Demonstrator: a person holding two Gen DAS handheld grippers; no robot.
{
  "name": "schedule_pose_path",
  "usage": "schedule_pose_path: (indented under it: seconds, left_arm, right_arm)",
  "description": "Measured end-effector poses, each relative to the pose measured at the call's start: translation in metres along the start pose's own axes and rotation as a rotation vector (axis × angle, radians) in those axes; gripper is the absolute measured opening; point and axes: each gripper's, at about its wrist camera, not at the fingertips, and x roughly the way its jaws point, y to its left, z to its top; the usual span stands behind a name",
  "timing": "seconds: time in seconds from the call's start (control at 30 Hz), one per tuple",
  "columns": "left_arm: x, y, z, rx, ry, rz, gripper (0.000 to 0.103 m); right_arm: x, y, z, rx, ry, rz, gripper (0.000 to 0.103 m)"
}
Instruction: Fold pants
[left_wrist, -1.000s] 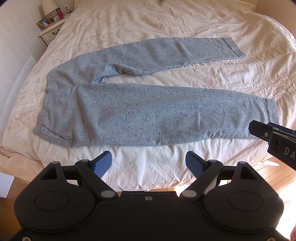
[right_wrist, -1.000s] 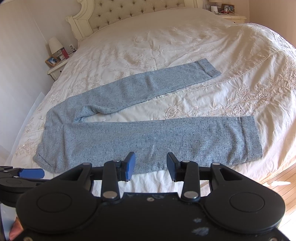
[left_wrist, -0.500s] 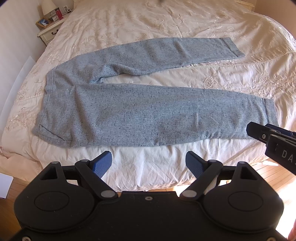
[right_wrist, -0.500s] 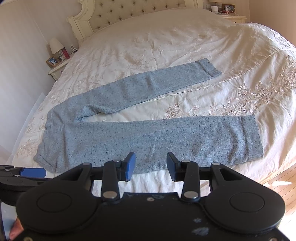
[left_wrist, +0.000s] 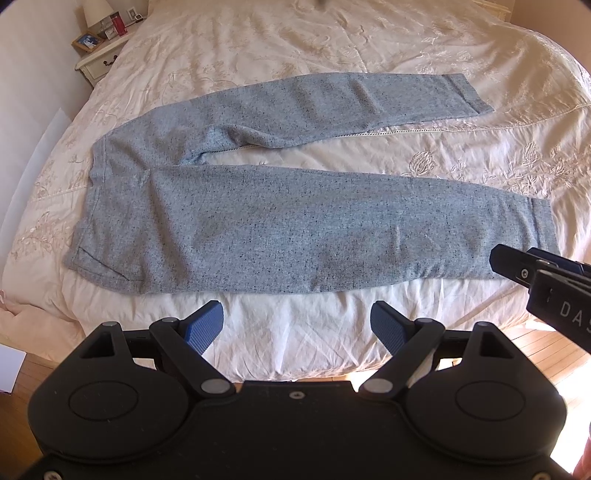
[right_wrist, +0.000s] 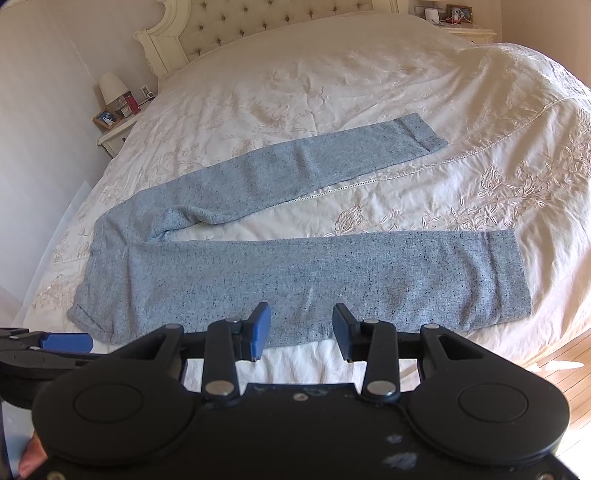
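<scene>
The bed (right_wrist: 369, 74) carries everything — a cream embroidered cover with the pants (left_wrist: 295, 236) spread flat across its near part, waistband to the left, 2 legs running right and splayed apart, the near leg lying just inside the mattress edge. The fabric looks like a soft, thick speckled grey knit: light, limp, not slippery, likely to sag and drag on the cover unless it is lifted at 2 points. Good holds, I judge, are the near waistband corner (left_wrist: 79, 258) and the near leg's cuff (right_wrist: 513, 280). The left gripper (left_wrist: 297, 326) hovers off the bed edge, fingers spread wide, holding nothing. The right gripper (right_wrist: 301, 330) hangs over the near hem, fingers partly apart, also empty.
</scene>
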Motion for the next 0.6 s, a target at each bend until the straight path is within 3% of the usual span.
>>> schedule_pose_path:
  seconds: [0.33,0.6]
  left_arm:
    - [0.008,0.009,0.003,-0.004,0.025,0.005,0.088]
    - [0.036,0.026,0.018,-0.012,0.069,0.004,0.085]
  right_arm:
    - [0.016,0.007,0.001,0.013,0.033,0.003,0.04]
    - [0.044,0.012,0.001,0.04,0.055,-0.027,0.04]
